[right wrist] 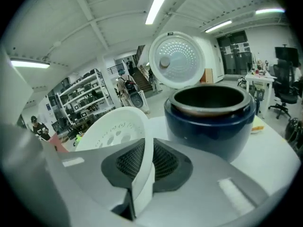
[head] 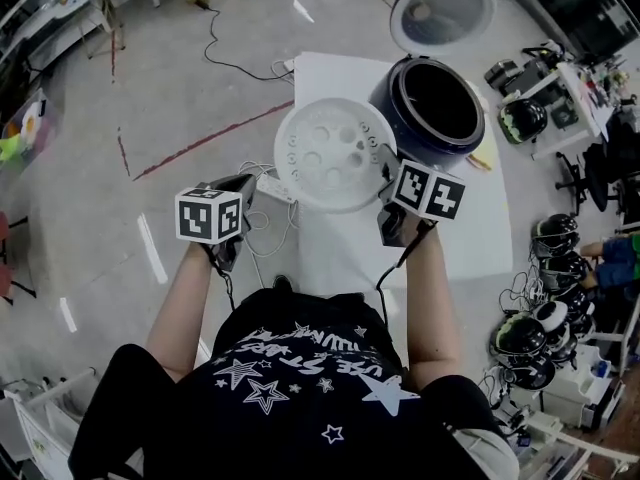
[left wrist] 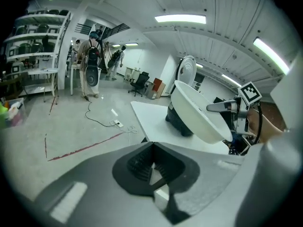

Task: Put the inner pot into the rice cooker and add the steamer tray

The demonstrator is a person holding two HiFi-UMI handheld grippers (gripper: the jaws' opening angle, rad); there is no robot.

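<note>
The white steamer tray (head: 330,153) with its holes is held in the air above the white table (head: 325,78), just left of the dark blue rice cooker (head: 430,108). My right gripper (head: 384,165) is shut on the tray's near right rim (right wrist: 142,141). The cooker's lid (head: 440,13) stands open, and the inner pot's rim (right wrist: 208,104) shows inside the cooker (right wrist: 208,122). My left gripper (head: 243,186) hangs left of the tray, shut and holding nothing (left wrist: 151,148). From the left gripper view the tray (left wrist: 199,112) tilts in front of the cooker.
A power strip with cables (head: 268,183) lies on the floor left of the table. Red tape lines (head: 200,143) cross the floor. Several helmets (head: 545,318) and desks crowd the right side. People stand far off by shelves (left wrist: 92,65).
</note>
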